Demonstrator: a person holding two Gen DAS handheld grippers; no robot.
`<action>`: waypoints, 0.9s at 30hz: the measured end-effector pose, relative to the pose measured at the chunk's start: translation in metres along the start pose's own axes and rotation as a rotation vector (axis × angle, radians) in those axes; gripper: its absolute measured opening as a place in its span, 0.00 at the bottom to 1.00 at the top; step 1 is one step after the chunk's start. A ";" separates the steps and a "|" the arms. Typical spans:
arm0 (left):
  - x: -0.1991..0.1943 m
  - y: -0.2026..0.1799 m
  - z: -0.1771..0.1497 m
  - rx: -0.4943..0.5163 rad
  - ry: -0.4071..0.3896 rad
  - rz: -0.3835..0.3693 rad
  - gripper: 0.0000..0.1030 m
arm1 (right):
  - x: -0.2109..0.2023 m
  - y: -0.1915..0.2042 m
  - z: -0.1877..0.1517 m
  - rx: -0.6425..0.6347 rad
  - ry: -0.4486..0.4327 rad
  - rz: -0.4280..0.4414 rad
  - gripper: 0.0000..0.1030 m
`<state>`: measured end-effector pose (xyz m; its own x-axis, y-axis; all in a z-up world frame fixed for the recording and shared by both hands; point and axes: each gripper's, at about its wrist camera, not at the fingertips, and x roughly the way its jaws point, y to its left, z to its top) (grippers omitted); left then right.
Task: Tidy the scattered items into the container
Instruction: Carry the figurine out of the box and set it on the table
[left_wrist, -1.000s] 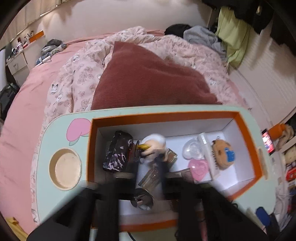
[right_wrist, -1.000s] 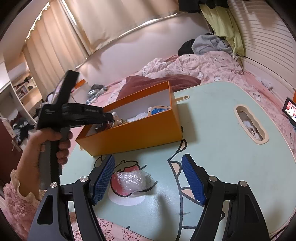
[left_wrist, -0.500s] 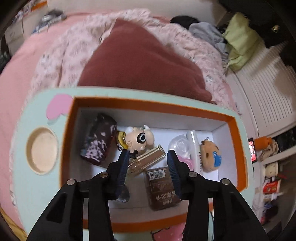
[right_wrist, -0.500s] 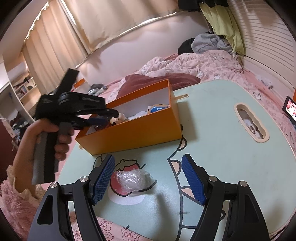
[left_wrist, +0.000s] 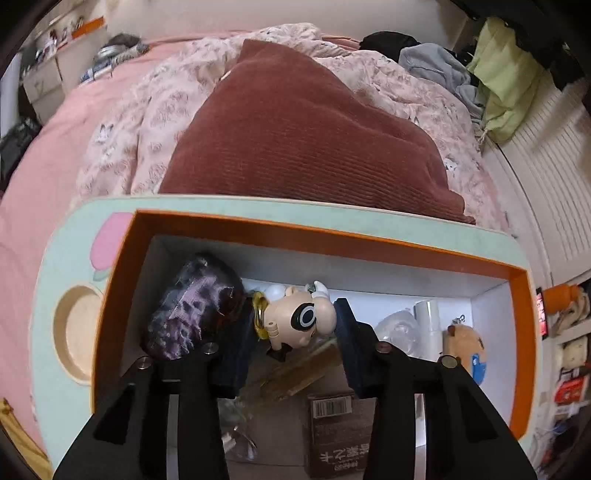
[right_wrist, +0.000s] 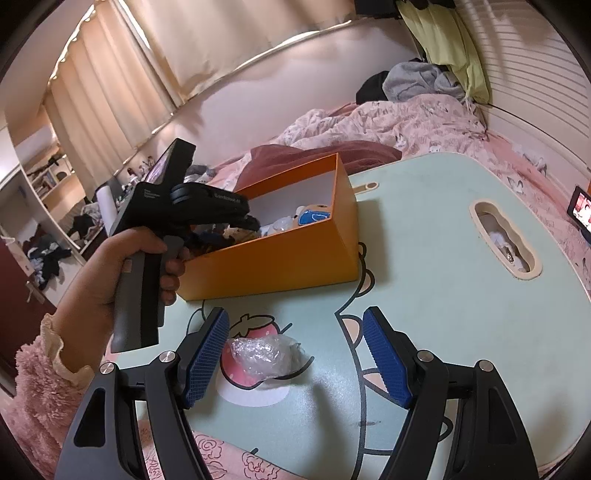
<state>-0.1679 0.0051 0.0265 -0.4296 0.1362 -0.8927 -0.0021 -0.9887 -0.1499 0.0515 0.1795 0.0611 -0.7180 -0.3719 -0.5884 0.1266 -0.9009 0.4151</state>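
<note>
Left gripper (left_wrist: 291, 347): we hold it inside the orange box (left_wrist: 388, 243), fingers apart around the cartoon figurine (left_wrist: 299, 321), not pressing it.
Right gripper (right_wrist: 295, 358): we keep it wide apart over the table (right_wrist: 443, 295).
Plastic wrap (right_wrist: 264, 352): on the table, just beside our left finger.

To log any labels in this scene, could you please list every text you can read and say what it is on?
Brown box: a barcode and large Chinese characters, seen upside down; I cannot read them with certainty.
Left gripper: pale print on its casing, seen in the right wrist view, too blurred to read.
Nothing else bears legible text.
</note>
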 end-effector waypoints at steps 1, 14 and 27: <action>-0.002 -0.001 0.000 0.008 -0.004 -0.001 0.41 | 0.000 0.000 0.000 0.000 0.001 0.001 0.73; -0.106 -0.002 -0.052 0.116 -0.186 -0.200 0.41 | 0.004 0.005 -0.001 -0.024 0.031 -0.042 0.73; -0.100 0.013 -0.166 0.073 -0.213 -0.229 0.41 | 0.009 0.012 -0.003 -0.066 0.053 -0.087 0.73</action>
<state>0.0250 -0.0109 0.0430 -0.5897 0.3475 -0.7290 -0.1825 -0.9367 -0.2989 0.0485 0.1644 0.0582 -0.6910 -0.3019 -0.6568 0.1118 -0.9423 0.3154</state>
